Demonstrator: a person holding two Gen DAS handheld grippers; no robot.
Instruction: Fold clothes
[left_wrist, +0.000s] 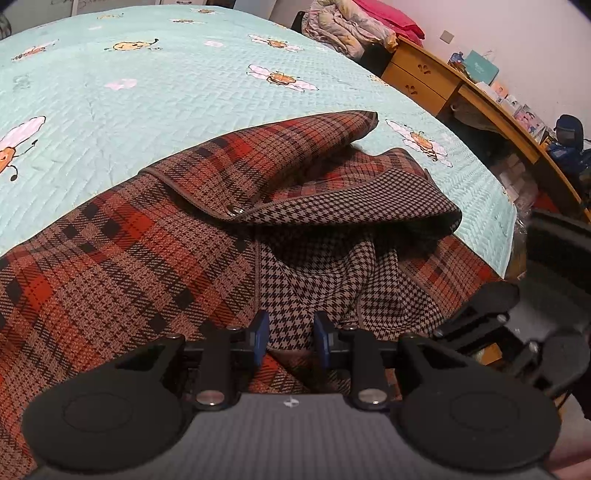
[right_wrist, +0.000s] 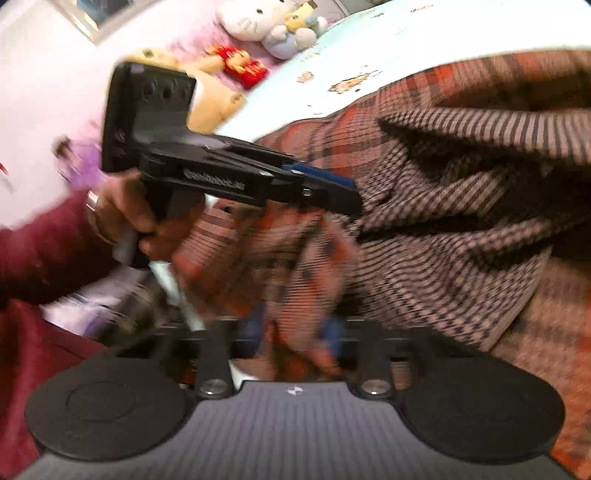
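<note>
Mint bee-print quilt (left_wrist: 155, 92) over the bed, plaid coat (left_wrist: 110, 266) spread across it, houndstooth lining turned out. Left gripper (left_wrist: 291, 338) part open around a ridge of lining, pads not clearly pinching. Right gripper (right_wrist: 295, 332) blurred, fabric between its fingers; grip impossible to tell.

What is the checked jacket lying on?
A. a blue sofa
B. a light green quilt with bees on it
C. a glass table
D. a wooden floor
B: the left wrist view shows the checked jacket spread over a light green quilt printed with cartoon bees.
</note>
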